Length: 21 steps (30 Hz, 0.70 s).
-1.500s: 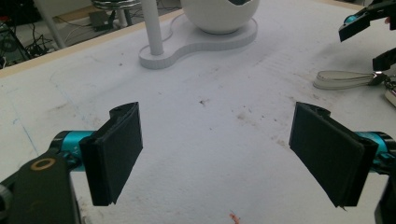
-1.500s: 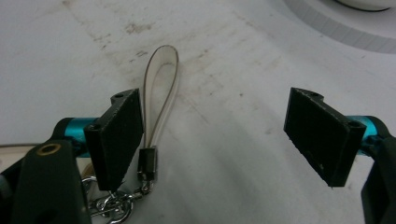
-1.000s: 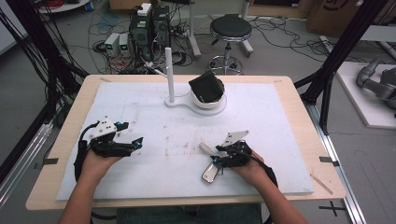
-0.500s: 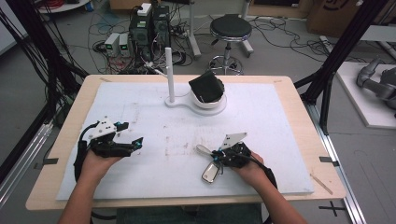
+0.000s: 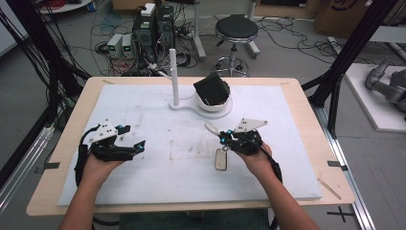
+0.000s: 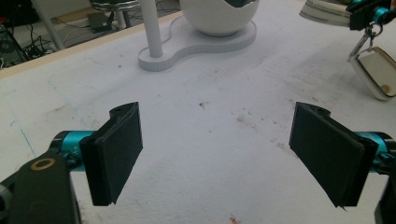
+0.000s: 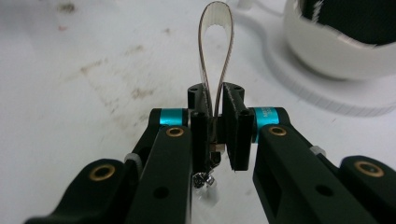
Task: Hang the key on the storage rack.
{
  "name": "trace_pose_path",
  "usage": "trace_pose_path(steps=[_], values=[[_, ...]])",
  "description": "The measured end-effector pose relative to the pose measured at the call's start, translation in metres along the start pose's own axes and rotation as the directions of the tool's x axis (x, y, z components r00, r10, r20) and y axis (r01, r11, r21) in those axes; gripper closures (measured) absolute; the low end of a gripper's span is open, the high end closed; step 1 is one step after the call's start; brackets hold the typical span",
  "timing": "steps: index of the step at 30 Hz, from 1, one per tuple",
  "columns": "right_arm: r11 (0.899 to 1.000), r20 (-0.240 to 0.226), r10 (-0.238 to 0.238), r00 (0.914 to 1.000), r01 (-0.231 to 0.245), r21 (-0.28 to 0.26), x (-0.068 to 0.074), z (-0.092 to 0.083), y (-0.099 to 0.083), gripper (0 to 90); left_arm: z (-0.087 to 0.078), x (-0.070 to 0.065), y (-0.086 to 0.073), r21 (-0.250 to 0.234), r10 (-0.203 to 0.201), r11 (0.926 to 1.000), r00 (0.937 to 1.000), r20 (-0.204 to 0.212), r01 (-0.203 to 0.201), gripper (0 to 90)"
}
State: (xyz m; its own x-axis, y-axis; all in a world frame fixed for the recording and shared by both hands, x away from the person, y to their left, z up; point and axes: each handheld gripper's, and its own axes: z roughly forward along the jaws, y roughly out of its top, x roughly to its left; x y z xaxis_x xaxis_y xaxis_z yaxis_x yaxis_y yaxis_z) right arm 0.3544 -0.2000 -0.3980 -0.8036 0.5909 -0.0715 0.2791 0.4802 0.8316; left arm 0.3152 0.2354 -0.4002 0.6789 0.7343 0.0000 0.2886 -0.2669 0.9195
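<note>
Right gripper view: strap loop [image 7: 215, 51] of the key fob [image 5: 221, 159] is pinched between right gripper [image 7: 215, 112] jaws; fob hangs below, over the white mat [image 5: 158, 187]. Left gripper [image 6: 217, 149] jaws wide apart, nothing between them, resting on the mat.

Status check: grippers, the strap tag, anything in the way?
Right gripper shut on strap loop, tag dangling. Left gripper open, idle. White stand ahead, path clear.
</note>
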Motion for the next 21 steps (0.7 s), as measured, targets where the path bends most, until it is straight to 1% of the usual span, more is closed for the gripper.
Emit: trace_pose_path(steps=[1, 4, 6, 7, 8, 9, 10, 11, 12, 13, 15, 16, 17, 18, 20, 21], values=[[1.0, 0.0, 0.004, 1.0, -0.004, -0.007, -0.001, -0.001, 0.002, 82.6, 0.0, 0.0, 0.0, 0.001, -0.001, 1.0, 1.0, 0.0, 0.001, 17.3], [0.999, 0.02, -0.005, 0.9998, 0.006, -0.034, -0.003, -0.002, 0.013, 82.6, 0.001, 0.0, 0.0, 0.001, 0.0, 1.0, 1.0, 0.002, 0.0, 17.3], [0.998, 0.026, 0.001, 0.9997, 0.0, -0.055, -0.005, -0.001, 0.021, 82.6, 0.002, -0.001, 0.001, 0.001, 0.001, 1.0, 1.0, 0.005, -0.001, 17.3], [0.998, 0.026, 0.001, 0.9997, 0.0, -0.055, -0.005, -0.001, 0.021, 82.6, 0.002, -0.001, 0.001, 0.0, 0.005, 1.0, 1.0, 0.009, -0.005, 17.3], [0.997, 0.036, -0.008, 0.9993, 0.01, -0.073, -0.007, 0.002, 0.03, 82.6, 0.002, -0.002, 0.002, -0.002, 0.003, 1.0, 1.0, 0.008, -0.003, 17.3], [0.997, 0.036, -0.008, 0.9993, 0.01, -0.073, -0.007, 0.002, 0.03, 82.6, 0.002, -0.002, 0.002, 0.0, 0.003, 1.0, 1.0, 0.007, -0.003, 17.3], [0.997, 0.044, -0.004, 0.999, 0.007, -0.083, -0.007, 0.004, 0.038, 82.6, 0.001, -0.002, 0.001, -0.007, -0.002, 1.0, 0.9999, 0.011, 0.002, 17.3], [0.997, 0.055, -0.002, 0.9985, 0.006, -0.083, -0.007, 0.005, 0.042, 82.6, 0.0, -0.003, 0.001, -0.008, -0.004, 1.0, 0.9999, 0.012, 0.004, 17.3], [0.995, 0.068, -0.006, 0.9977, 0.012, -0.095, -0.007, 0.006, 0.045, 82.6, 0.0, -0.003, 0.001, -0.008, -0.004, 1.0, 0.9999, 0.012, 0.004, 17.3], [0.995, 0.068, -0.006, 0.9977, 0.012, -0.095, -0.007, 0.006, 0.045, 82.6, 0.0, -0.002, 0.001, -0.008, -0.004, 1.0, 1.0, 0.008, 0.004, 17.3], [0.993, 0.075, -0.001, 0.9971, 0.01, -0.12, -0.007, 0.008, 0.05, 82.7, 0.0, -0.001, 0.001, -0.012, -0.012, 0.9998, 0.9998, 0.013, 0.013, 17.3], [0.993, 0.077, 0.005, 0.997, 0.005, -0.12, -0.007, 0.01, 0.055, 82.7, 0.0, -0.001, 0.001, -0.009, -0.011, 0.9999, 0.9998, 0.014, 0.011, 17.3], [0.992, 0.081, -0.002, 0.9967, 0.012, -0.122, -0.009, 0.011, 0.058, 82.6, 0.0, -0.001, 0.001, -0.009, -0.012, 0.9999, 0.9998, 0.015, 0.012, 17.3], [0.991, 0.087, -0.003, 0.9962, 0.014, -0.13, -0.011, 0.012, 0.067, 82.6, 0.0, -0.001, 0.001, -0.009, -0.012, 0.9999, 0.9998, 0.015, 0.012, 17.3], [0.992, 0.09, -0.008, 0.9959, 0.019, -0.127, -0.012, 0.013, 0.076, 82.6, 0.0, -0.001, 0.001, -0.012, -0.009, 0.9999, 0.9998, 0.016, 0.009, 17.3], [0.992, 0.09, -0.008, 0.9959, 0.019, -0.127, -0.012, 0.013, 0.076, 82.6, 0.0, -0.001, 0.002, -0.013, -0.01, 0.9999, 0.9998, 0.017, 0.01, 17.3]])
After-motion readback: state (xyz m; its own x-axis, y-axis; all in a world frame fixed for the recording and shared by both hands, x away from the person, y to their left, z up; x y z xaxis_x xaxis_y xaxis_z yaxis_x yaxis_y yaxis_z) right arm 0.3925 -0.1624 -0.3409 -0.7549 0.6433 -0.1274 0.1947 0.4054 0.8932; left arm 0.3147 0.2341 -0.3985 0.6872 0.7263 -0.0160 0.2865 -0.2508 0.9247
